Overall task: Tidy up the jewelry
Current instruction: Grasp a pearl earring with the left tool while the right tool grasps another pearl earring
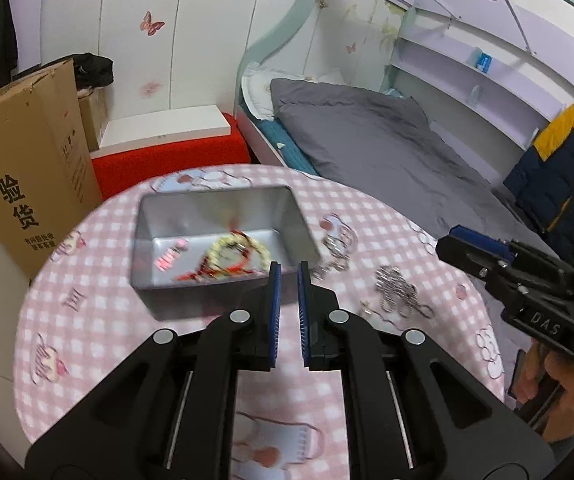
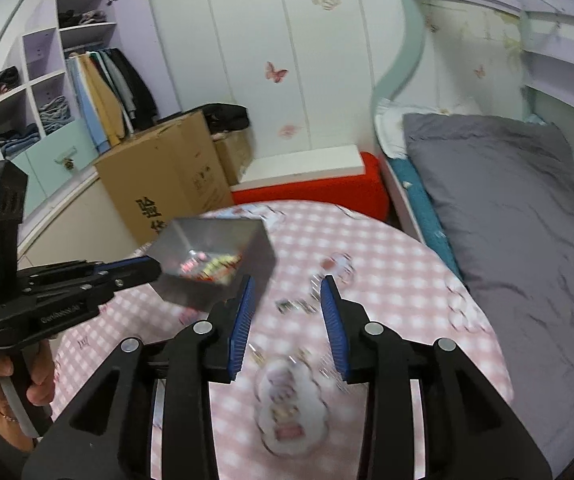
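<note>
Beyond the shut left gripper (image 1: 287, 276) sits the tin (image 1: 223, 236) (beads inside); right gripper (image 2: 287, 292) gapes.

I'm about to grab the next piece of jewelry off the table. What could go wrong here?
Both views are motion-blurred, so aim could be off. The silver chains lie tangled in a loose cluster beside the metal tin; the right tongs, open and empty, might lift several together or drag some toward the table edge.
</note>
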A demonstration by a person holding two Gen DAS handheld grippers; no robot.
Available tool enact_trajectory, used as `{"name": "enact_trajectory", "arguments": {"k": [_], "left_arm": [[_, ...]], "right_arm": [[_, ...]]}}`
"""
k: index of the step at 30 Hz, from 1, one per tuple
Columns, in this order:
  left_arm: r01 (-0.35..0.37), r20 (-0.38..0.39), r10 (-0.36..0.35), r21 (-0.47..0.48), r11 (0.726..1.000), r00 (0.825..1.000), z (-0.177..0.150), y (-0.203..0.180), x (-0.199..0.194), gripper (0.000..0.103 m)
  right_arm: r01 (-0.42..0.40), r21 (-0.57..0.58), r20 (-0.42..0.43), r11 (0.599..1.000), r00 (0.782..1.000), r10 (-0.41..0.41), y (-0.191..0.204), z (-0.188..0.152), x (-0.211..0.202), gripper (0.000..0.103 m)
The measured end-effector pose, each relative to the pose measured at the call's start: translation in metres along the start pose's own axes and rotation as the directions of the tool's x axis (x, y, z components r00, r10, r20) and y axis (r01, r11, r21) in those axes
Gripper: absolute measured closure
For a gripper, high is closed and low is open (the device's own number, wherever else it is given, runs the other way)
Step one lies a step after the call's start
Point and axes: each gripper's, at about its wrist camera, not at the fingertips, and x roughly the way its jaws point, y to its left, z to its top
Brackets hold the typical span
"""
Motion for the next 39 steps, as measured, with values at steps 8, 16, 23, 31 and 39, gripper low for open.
{"name": "enact_trajectory", "arguments": {"k": [8, 16, 23, 31, 39], "left_arm": [[0.004, -0.051, -0.004, 0.009, 1.0, 0.999, -0.033, -0.033, 0.023, 0.04], [-0.048, -0.108, 0.049, 0.014, 0.999, 0.993, -0.047, -0.041, 0.051, 0.041], [-0.049, -0.139, 0.053, 0.028, 0.998, 0.989, -0.049, -0.046, 0.07, 0.053], [-0.056, -0.156, 0.063, 0.047, 0.997, 0.986, -0.049, -0.046, 0.086, 0.078], [-0.03, -0.143, 0.035, 0.036, 0.999, 0.989, -0.05, -0.037, 0.083, 0.091]], "right_arm": [[0.023, 0.071, -0.062, 0.997, 0.998, -0.019, -0.033, -0.043, -0.005, 0.07], [0.016, 0.092, -0.086, 0.996, 0.996, -0.008, -0.047, -0.064, -0.005, 0.07], [-0.002, 0.092, -0.091, 0.996, 0.996, 0.011, -0.052, -0.065, 0.002, 0.07], [-0.013, 0.082, -0.098, 0.997, 0.995, 0.021, -0.049, -0.062, 0.011, 0.07], [-0.035, 0.046, -0.11, 0.998, 0.993, 0.04, -0.035, -0.056, 0.024, 0.07]]}}
